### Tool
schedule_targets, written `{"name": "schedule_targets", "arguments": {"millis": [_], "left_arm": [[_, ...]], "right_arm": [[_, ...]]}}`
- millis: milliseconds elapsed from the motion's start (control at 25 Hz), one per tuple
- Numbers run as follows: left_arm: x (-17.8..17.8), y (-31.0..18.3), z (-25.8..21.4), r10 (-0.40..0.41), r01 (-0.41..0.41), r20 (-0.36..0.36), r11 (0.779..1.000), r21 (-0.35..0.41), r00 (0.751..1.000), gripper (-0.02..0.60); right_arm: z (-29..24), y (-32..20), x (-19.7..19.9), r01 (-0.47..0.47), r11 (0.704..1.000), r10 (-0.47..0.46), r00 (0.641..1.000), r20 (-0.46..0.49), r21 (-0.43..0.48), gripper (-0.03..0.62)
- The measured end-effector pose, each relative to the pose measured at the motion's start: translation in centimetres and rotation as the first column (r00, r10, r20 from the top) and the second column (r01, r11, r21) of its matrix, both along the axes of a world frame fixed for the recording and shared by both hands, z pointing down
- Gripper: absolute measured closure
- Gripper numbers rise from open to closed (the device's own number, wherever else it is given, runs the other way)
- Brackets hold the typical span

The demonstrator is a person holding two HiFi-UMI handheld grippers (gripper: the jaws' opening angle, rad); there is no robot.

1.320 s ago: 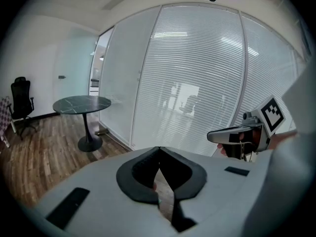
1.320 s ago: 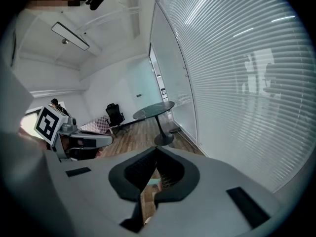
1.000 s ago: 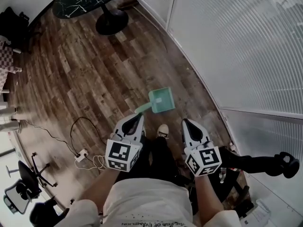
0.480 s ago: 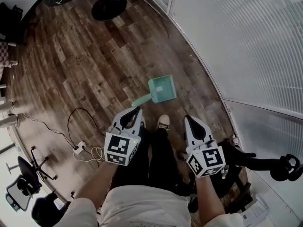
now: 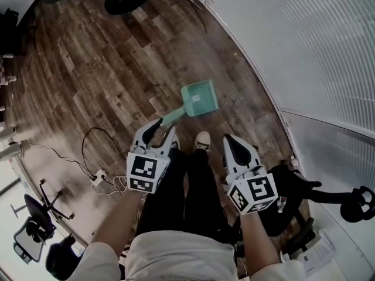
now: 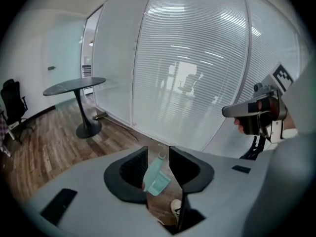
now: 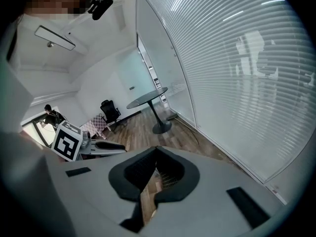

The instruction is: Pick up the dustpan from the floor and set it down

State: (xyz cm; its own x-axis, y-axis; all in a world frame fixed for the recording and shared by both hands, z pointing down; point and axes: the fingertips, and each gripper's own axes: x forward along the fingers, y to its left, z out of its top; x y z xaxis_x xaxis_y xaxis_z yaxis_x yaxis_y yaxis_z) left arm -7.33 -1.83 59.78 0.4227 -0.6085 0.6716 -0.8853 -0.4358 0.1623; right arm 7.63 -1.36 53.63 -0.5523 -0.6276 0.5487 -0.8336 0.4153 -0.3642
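While the left gripper (image 6: pixel 158 149) sees the dustpan (image 6: pixel 155 178) between just-opened jaws, the right gripper (image 7: pixel 157 149) (jaws together) sees only floor (image 7: pixel 149 191).

round dark table (image 6: pixel 74 85) on wood floor (image 5: pixel 88 57), black cable (image 5: pixel 83 144) to perhaps a power strip (image 5: pixel 99 175), blinds (image 5: pixel 304 40) alongside

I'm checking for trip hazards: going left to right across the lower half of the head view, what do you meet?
Chair → power strip → left hand-held gripper → shoe → right hand-held gripper. The dustpan overlaps, so it's omitted.
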Motion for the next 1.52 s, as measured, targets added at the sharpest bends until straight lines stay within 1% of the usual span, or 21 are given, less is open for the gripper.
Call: {"name": "schedule_targets", "arguments": {"millis": [160, 320, 400, 520, 680, 880, 1080, 1360, 1520], "left_arm": [[0.1, -0.1, 2.4, 0.032, -0.032, 0.031, 0.999, -0.018, 0.999, 0.428], [0.2, -0.1, 4.6, 0.075, -0.073, 0.075, 0.997, -0.034, 0.994, 0.360], [0.0, -0.3, 5.6, 0.079, -0.075, 0.093, 0.996, -0.043, 0.993, 0.342], [-0.2, -0.3, 7.1, 0.092, -0.085, 0.109, 0.994, -0.069, 0.990, 0.337], [-0.1, -0.4, 8.9, 0.137, -0.125, 0.131, 0.987, -0.100, 0.982, 0.333], [0.4, -0.6, 10.7, 0.183, -0.166, 0.145, 0.979, -0.121, 0.972, 0.331], [0.8, -0.7, 12.7, 0.213, -0.190, 0.149, 0.969, -0.157, 0.965, 0.331], [1.7, -1.1, 14.7, 0.288, -0.253, 0.167, 0.946, -0.200, 0.943, 0.331], [2.0, -1.4, 15.6, 0.313, -0.274, 0.169, 0.936, -0.220, 0.935, 0.336]], "right_arm": [[0.6, -0.1, -0.1, 0.003, 1.000, -0.003, 1.000, 0.007, -0.004, 0.571], [1.1, -0.1, -0.2, 0.001, 1.000, 0.000, 1.000, 0.014, -0.014, 0.571], [1.5, -0.1, -0.1, -0.005, 1.000, 0.005, 1.000, 0.013, -0.026, 0.571], [2.1, 0.0, -0.1, -0.015, 0.999, 0.016, 1.000, 0.013, -0.049, 0.571], [2.9, 0.0, -0.2, -0.019, 0.998, 0.021, 1.000, 0.022, -0.067, 0.571], [3.7, 0.1, 0.0, -0.035, 0.996, 0.037, 0.999, 0.034, -0.081, 0.571], [4.4, 0.0, 0.0, -0.042, 0.995, 0.046, 0.998, 0.045, -0.087, 0.571], [4.9, -0.1, 0.1, -0.052, 0.994, 0.057, 0.997, 0.053, -0.101, 0.571], [4.9, -0.3, 0.2, -0.057, 0.993, 0.062, 0.997, 0.054, -0.101, 0.571]]}}
